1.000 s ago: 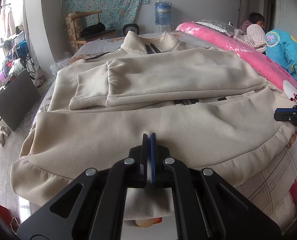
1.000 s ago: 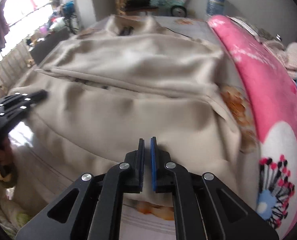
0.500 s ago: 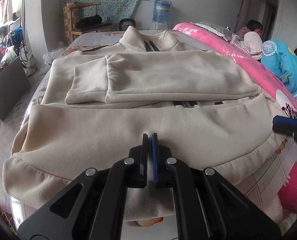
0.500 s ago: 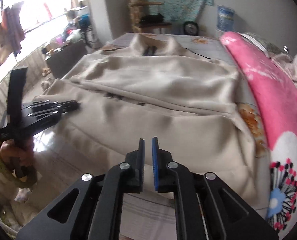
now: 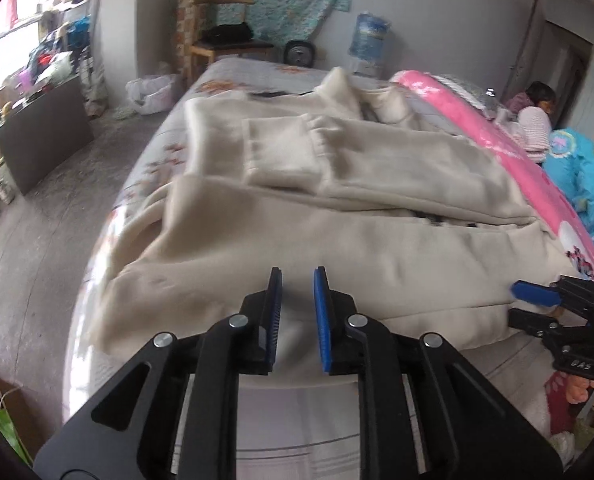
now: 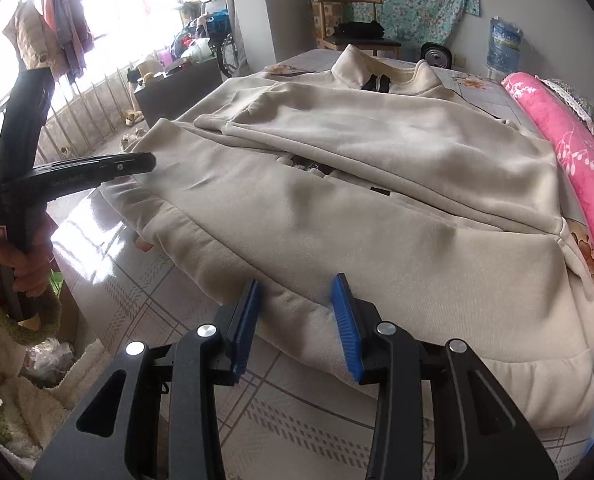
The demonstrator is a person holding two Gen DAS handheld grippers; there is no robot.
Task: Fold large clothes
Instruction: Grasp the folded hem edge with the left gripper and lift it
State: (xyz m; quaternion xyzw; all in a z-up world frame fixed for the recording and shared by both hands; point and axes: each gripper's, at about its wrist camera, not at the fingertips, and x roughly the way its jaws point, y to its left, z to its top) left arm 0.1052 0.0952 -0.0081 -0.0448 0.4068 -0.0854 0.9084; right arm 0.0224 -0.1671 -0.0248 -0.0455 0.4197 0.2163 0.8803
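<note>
Both tongs, pressed together earlier, are now spreading: left tongs [image 5: 297,280] and right tongs [image 6: 297,286] pinch nothing over the cream fleece jacket [image 6: 377,200]; only the left view shows people at 2 o'clock.

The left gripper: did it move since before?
Yes. The left gripper slid left along the cream jacket's hem, away from the pink blanket; its jaws are opening.

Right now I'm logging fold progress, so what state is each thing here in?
cream jacket: flat on the bed, both sleeves folded across the chest, hem not yet folded up
left gripper: jaws opening, hem fabric between them, not pinched
right gripper: jaws opening, hem between them, not pressed
pink blanket: bunched along the bed's far side
</note>
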